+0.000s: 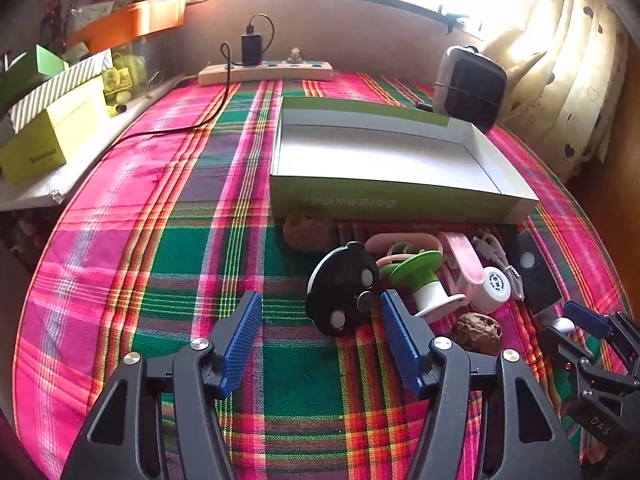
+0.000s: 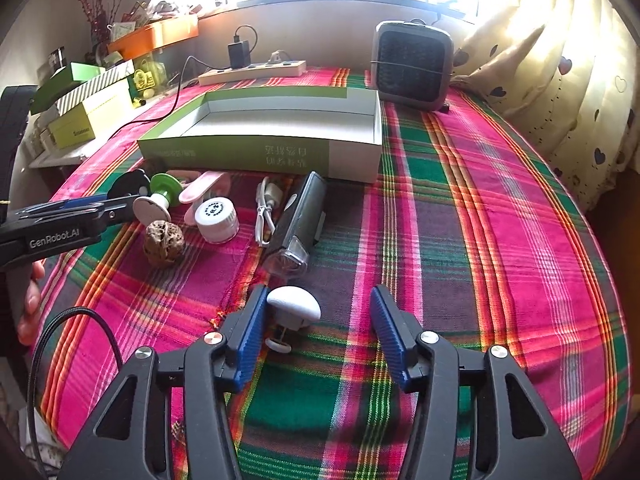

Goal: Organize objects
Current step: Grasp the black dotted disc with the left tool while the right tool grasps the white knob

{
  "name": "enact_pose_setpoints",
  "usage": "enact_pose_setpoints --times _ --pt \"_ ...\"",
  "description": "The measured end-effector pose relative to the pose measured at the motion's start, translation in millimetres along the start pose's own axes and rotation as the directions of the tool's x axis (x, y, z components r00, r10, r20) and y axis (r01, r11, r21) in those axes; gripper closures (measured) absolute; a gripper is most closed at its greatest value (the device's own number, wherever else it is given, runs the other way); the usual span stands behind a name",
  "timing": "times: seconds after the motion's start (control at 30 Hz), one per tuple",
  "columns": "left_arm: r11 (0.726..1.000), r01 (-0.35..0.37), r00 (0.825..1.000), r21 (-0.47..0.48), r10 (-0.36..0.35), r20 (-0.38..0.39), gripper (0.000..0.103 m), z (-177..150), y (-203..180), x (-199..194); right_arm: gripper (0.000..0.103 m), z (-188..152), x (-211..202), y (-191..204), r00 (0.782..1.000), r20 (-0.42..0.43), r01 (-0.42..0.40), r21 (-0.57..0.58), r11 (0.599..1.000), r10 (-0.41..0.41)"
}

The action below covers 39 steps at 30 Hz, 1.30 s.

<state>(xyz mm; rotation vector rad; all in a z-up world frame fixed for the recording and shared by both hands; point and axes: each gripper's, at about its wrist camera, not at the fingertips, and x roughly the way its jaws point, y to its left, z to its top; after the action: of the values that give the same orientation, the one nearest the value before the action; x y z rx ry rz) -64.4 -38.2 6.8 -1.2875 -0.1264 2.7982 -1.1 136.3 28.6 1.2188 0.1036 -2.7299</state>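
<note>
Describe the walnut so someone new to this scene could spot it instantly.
Start at the open green-and-white box on the plaid cloth. Among the clutter before it, nearest the camera on the left, sits the walnut: the only brown, wrinkled, round thing beside smooth plastic pieces.

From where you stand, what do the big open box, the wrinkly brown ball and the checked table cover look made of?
Open box: likely thin cardboard, printed green outside and matt white inside, with sharply folded walls.
Wrinkly brown ball: probably a walnut shell, dull and deeply furrowed.
Table cover: woven cloth; threads show in the pink and green checks.
</note>
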Motion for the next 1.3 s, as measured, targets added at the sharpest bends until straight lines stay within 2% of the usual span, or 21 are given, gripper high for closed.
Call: enact_pose_setpoints --times 0.1,0.2,0.33,0.43,0.87,1.3 --pt "1.000 0.005 1.000 -0.006 -0.004 0.006 0.053 0.9 0.1 -0.4 0.053 -0.2 0.1 -0.8 1.000 0.004 0.001 0.001 1.000 -0.001" --pt "1.000 0.009 1.000 -0.004 -0.009 0.004 0.058 1.1 -0.1 -0.1 0.056 -0.6 -0.6 -1.5 1.000 0.006 0.000 0.003 1.000 0.000" --pt "1.000 0.000 1.000 0.000 0.000 0.005 0.072 1.3 -0.8 -0.3 0.061 -1.4 -1.4 -1.4 1.000 0.011 0.005 0.004 1.000 -0.005" --pt "1.000 -0.006 1.000 -0.003 0.006 0.004 0.074 1.0 0.1 -0.4 0.062 -1.8 -2.2 -1.2 1.000 0.011 0.008 0.005 1.000 -0.008" --pt "1.000 -0.024 0.999 -0.002 0.024 0.024 0.075 -0.2 2.6 -5.8 0.080 -2.5 -3.6 -1.2 1.000 0.014 -0.004 0.001 1.000 0.004" --pt "1.000 -0.004 0.999 0.005 0.003 0.036 0.075 2.6 -1.5 -15.4 0.081 1.9 -9.1 -4.4 0.999 0.035 0.002 0.008 1.000 -0.002"
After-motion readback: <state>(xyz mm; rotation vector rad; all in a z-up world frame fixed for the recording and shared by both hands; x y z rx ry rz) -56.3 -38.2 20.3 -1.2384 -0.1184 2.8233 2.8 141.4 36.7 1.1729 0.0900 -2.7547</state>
